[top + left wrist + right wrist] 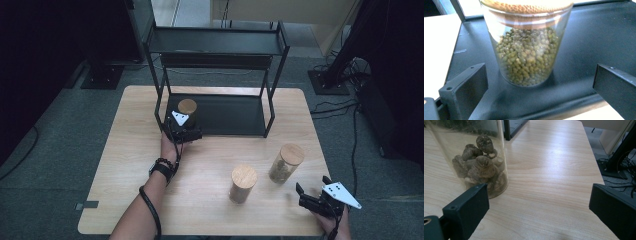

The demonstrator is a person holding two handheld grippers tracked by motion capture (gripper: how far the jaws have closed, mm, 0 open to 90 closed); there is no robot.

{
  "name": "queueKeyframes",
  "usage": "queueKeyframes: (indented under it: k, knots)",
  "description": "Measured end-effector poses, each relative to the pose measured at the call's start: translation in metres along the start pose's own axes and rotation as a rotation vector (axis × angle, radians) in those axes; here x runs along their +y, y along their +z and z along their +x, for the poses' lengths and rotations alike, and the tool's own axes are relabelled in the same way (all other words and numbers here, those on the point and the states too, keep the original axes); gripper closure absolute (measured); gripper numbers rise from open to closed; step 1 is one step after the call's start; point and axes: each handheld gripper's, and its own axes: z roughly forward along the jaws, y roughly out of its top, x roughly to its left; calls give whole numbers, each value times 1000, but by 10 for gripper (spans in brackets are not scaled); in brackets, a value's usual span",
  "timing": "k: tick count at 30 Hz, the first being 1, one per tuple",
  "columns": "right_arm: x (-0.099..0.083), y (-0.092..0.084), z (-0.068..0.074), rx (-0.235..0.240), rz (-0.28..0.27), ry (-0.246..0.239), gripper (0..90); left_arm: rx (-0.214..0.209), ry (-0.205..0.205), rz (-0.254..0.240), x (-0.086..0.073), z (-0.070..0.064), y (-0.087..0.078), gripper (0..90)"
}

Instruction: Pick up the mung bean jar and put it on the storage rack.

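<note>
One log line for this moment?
left tongs: open, bean jar between jaws on rack shelf | right tongs: open, beside walnut jar

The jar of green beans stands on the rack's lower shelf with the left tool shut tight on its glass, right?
Not quite. The jar of green beans does stand on the rack's lower shelf, but the left tool is open: the left gripper view shows its jaws spread wide, either side of the jar and clear of the glass.

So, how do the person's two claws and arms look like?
Both claws, left and right, are black, with blocky flat jaws and a pale triangular plate with dark dots on top. A black cable trails along the left forearm, whose wrist wears a black watch and a beaded bracelet.
</note>
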Motion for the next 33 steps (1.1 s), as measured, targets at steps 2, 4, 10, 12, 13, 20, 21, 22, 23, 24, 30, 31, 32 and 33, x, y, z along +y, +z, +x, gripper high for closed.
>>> queueKeyframes:
  k: [2, 4, 10, 12, 13, 20, 21, 22, 23, 24, 30, 31, 32, 33]
  knots:
    - [0, 0, 0, -1, 1, 0, 25, -13, 1, 0, -2, 0, -3, 0]
    - [0, 0, 0, -2, 1, 1, 25, -19, 2, 2, -3, 0, -6, 0]
    - [0, 0, 0, -4, 2, 0, 25, -26, 12, 8, -6, 1, -11, 4]
    - [0, 0, 0, -5, 1, 1, 25, -25, 18, 8, -7, 1, -12, 4]
    - [0, 0, 0, -6, 1, 0, 25, -26, 18, 6, -8, 1, -13, 4]
    - [0, 0, 0, -6, 0, -2, 25, -34, 9, -10, -13, 2, -22, 4]
    - [0, 0, 1, -7, 0, -2, 25, -35, 6, -11, -13, 3, -23, 5]
    - [0, 0, 1, -7, 0, -2, 25, -36, 5, -12, -14, 3, -24, 5]
    - [0, 0, 1, -7, 0, -3, 25, -38, 7, -13, -15, 3, -25, 5]
    - [0, 0, 1, -7, 1, -3, 25, -38, 12, -12, -16, 2, -27, 6]
    - [0, 0, 1, -9, 1, -4, 25, -44, 33, -25, -20, 2, -35, 6]
    - [0, 0, 1, -9, 1, -5, 25, -45, 31, -28, -21, 2, -36, 5]
    - [0, 0, 1, -10, 1, -6, 25, -45, 34, -27, -21, 3, -37, 5]
    - [0, 0, 1, -10, 1, -6, 25, -46, 34, -30, -22, 3, -38, 5]
